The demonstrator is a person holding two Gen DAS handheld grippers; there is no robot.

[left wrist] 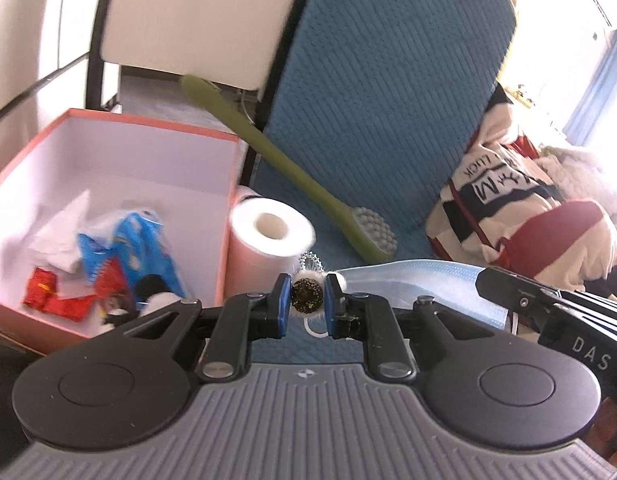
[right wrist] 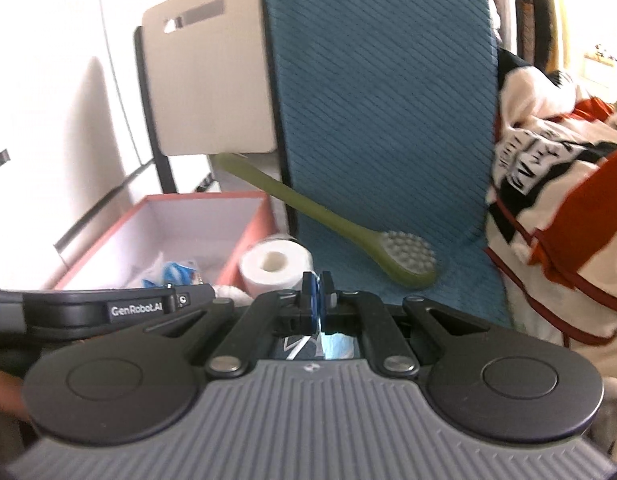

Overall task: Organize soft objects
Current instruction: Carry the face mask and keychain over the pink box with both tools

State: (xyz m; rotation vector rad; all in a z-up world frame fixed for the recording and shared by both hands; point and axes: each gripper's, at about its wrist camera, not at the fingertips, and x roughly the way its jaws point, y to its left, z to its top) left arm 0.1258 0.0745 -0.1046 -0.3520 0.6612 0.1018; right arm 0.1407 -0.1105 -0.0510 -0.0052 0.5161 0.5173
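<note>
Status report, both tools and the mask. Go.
Left tool shut on a fuzzy dark ball. Right tool shut on the mask. Box open at left; roll beside it.

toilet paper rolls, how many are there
1: the toilet paper roll stands between the pink box and the green brush. Others may be hidden.

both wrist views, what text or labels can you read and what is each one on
"GenRobot.AI" on the left gripper body, seen at the left of the right wrist view.
"DAS" on the right gripper body, seen at the right of the left wrist view.
Black letters on the striped blanket: upside down, not legible.
Print on the packets in the pink box: too blurred to read.
</note>
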